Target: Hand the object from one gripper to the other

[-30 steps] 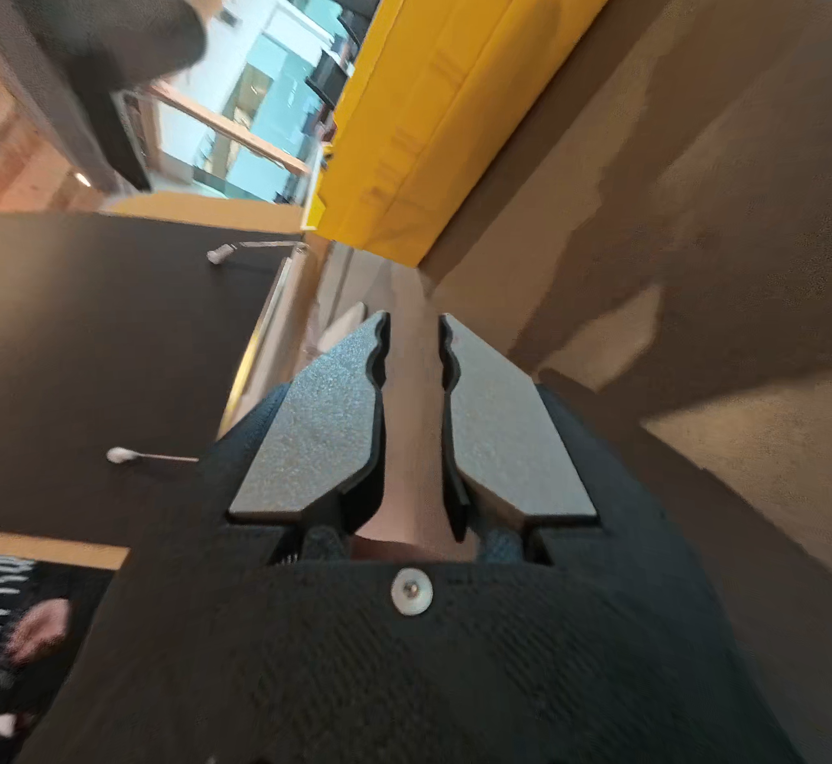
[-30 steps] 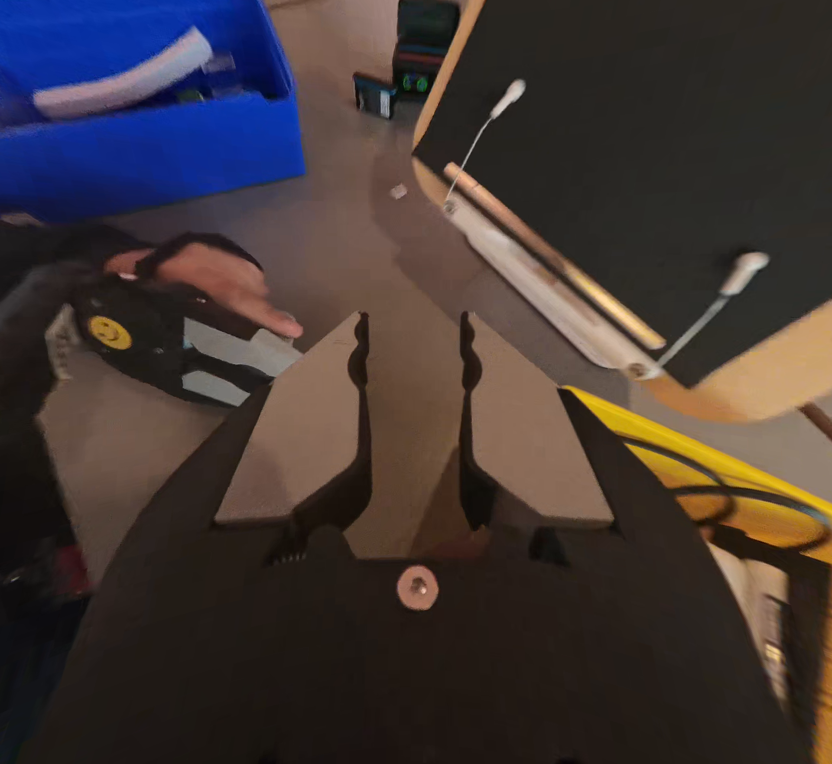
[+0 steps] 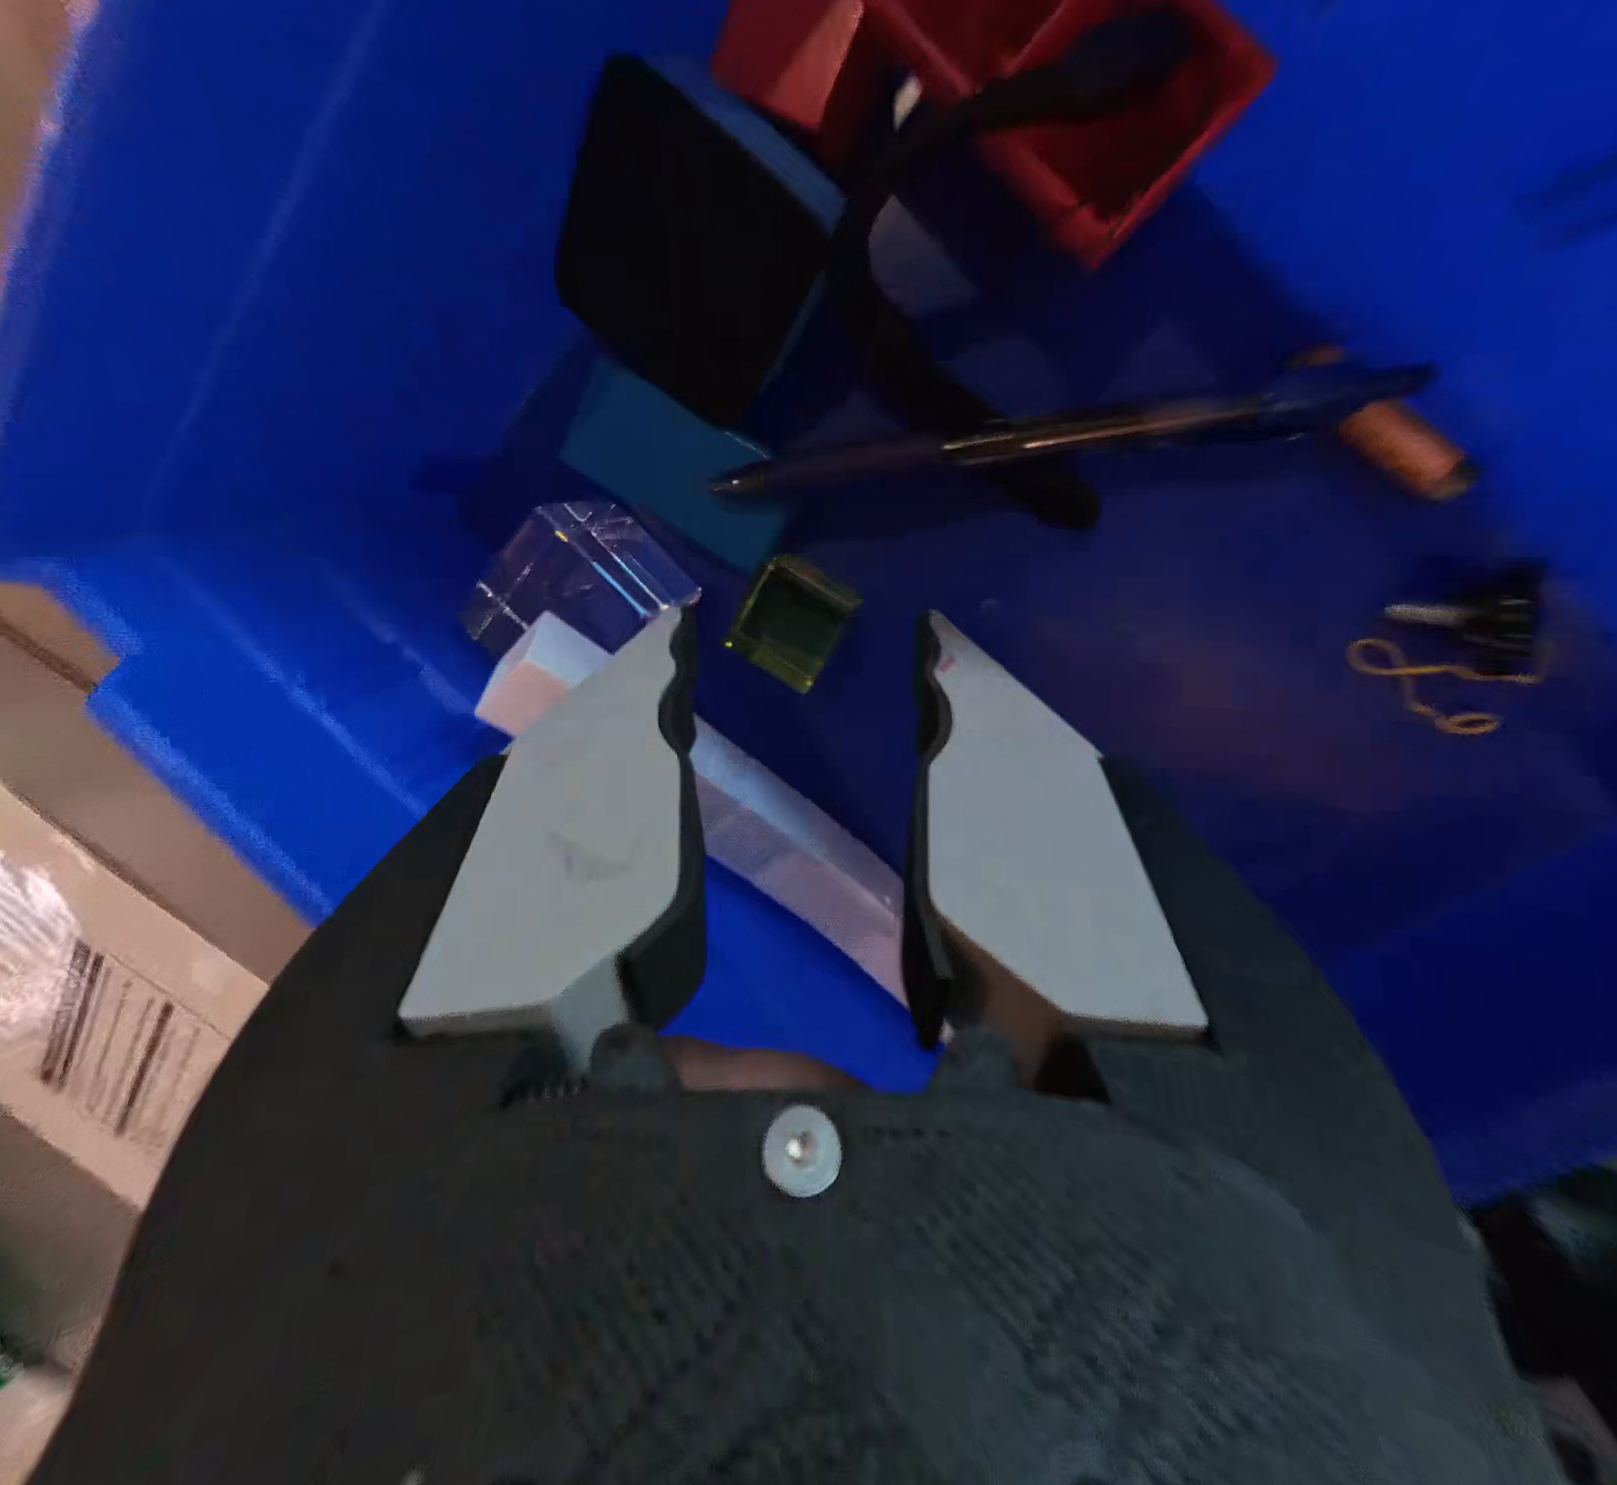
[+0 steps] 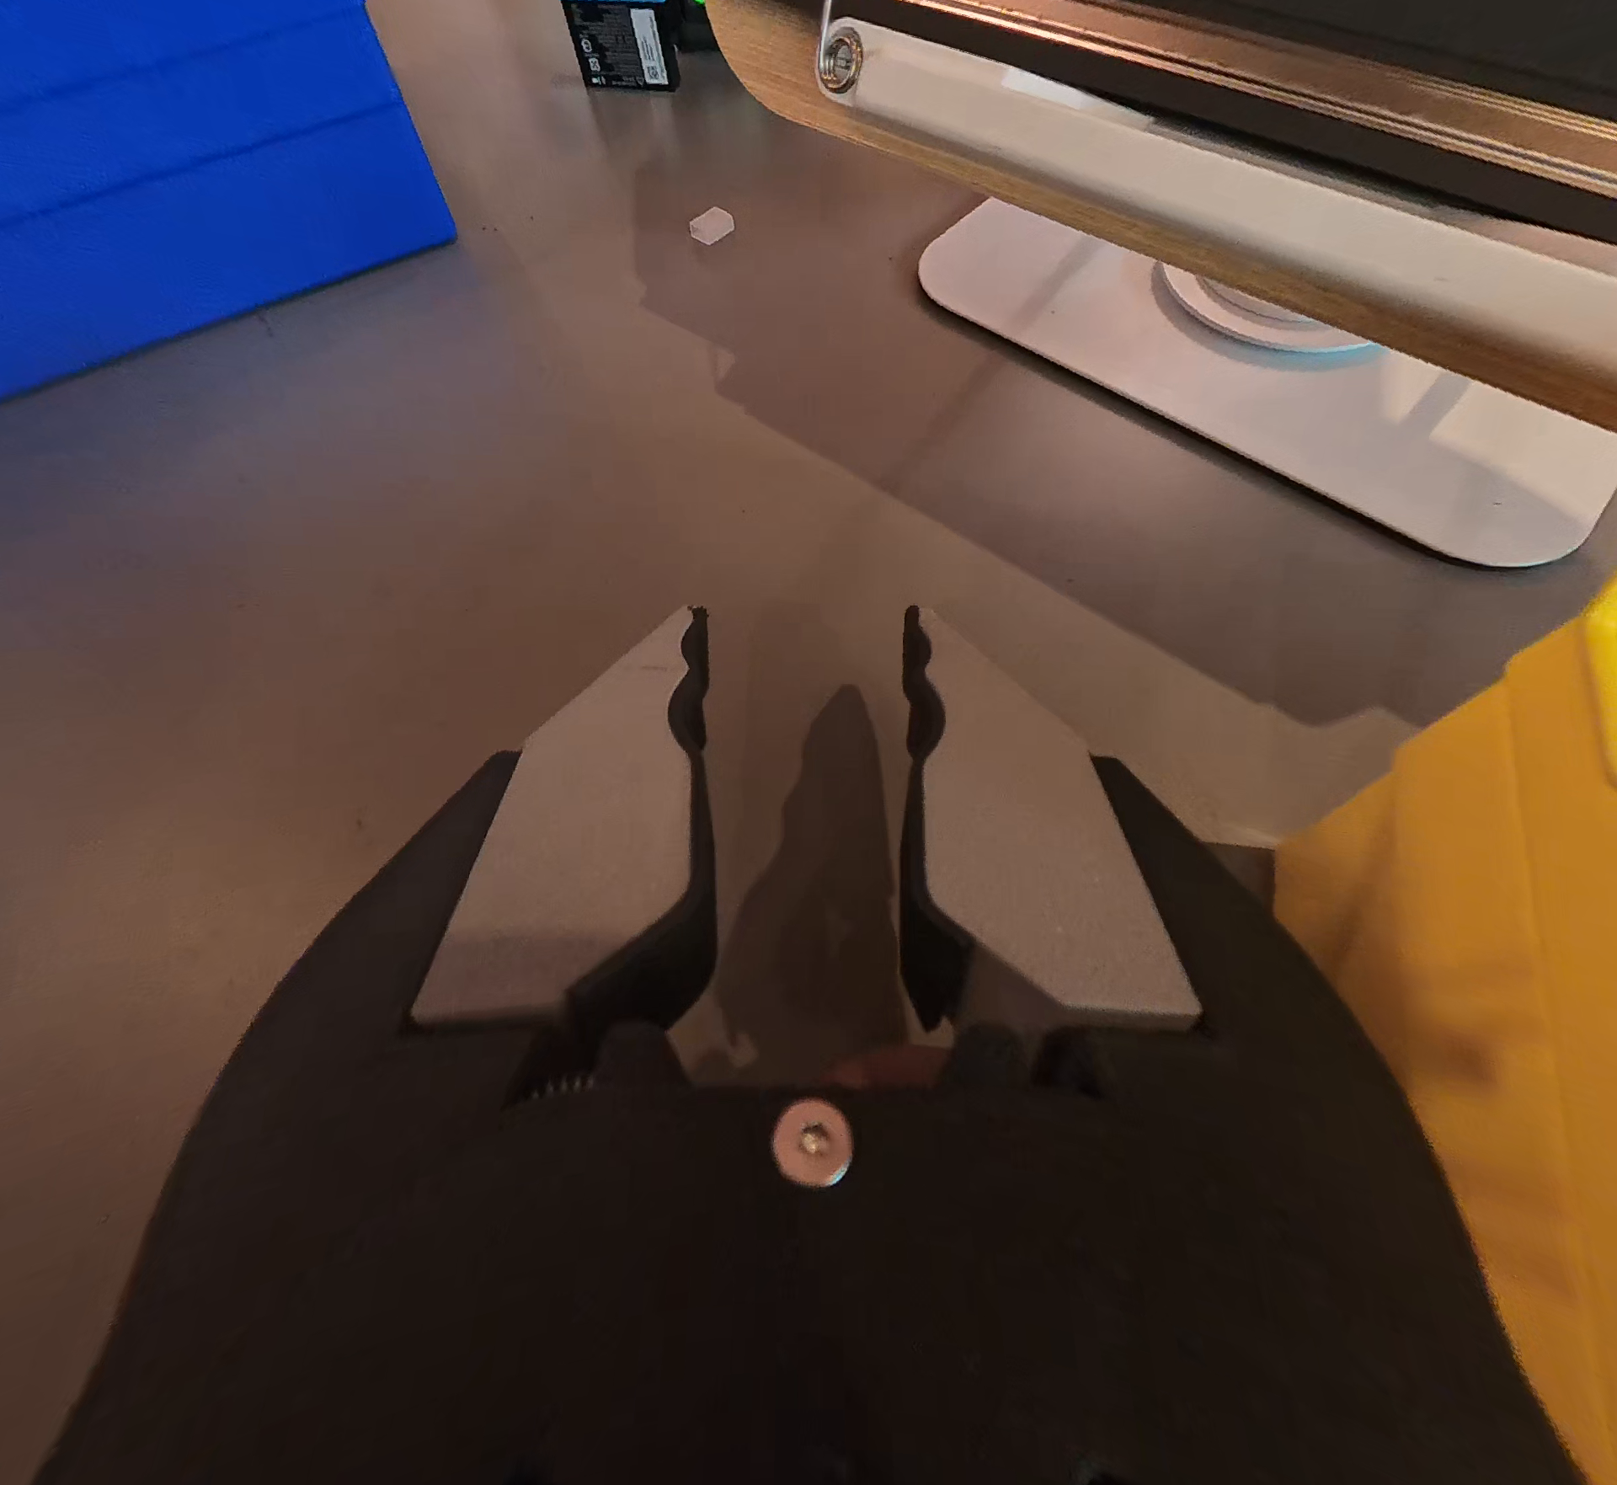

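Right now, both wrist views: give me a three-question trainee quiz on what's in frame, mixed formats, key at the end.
1. True or false: the left gripper is shut on a pen.
2. Which thing lies just ahead of the left gripper's open jaws? A) the small yellow-green cube B) the red box C) the rubber band
3. Fill in: the right gripper hangs open and empty over the bare ____.

Key: 1 false; 2 A; 3 table.
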Demonstrator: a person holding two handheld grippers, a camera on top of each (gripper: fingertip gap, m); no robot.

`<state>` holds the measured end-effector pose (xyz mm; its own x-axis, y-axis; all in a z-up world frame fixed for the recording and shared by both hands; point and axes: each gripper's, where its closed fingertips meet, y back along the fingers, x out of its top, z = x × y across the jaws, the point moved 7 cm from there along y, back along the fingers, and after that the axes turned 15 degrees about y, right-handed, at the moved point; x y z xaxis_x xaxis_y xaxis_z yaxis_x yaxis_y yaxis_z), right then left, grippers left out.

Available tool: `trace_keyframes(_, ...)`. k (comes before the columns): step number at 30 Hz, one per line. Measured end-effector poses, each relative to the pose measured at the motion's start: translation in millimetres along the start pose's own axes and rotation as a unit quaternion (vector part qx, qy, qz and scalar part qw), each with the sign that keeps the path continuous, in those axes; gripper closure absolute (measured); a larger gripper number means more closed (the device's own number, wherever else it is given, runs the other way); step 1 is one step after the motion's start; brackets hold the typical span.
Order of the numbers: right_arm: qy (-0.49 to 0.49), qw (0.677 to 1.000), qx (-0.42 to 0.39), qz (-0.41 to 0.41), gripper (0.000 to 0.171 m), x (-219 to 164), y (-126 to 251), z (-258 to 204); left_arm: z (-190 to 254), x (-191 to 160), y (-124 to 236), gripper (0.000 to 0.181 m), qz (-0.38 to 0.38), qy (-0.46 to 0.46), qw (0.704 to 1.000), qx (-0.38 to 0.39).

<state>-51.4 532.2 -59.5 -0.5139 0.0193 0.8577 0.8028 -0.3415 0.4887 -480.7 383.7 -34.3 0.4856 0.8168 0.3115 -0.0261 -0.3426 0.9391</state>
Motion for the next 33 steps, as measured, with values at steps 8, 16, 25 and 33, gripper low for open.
trace_keyframes(8, -0.012, 1.0, 0.016, -0.001, 0.132, -1, -1, 1, 2, -1, -26, 0.155, -0.109, -0.056, 0.992, -0.022)
trace_keyframes(16, 0.014, 1.0, 0.02, 0.01, 0.133, 3, 1, -7, -35, 37, 59, 0.155, 0.109, 0.028, 0.974, 0.197)
trace_keyframes(25, 0.008, 0.989, 0.086, 0.117, 0.121, 23, 14, -21, 153, 169, 129, 0.156, 0.459, -0.008, 0.882, 0.108)
trace_keyframes(33, -0.043, 0.978, 0.053, 0.197, 0.115, 25, 34, 1, 200, 231, -38, 0.156, 0.449, -0.018, 0.882, 0.145)
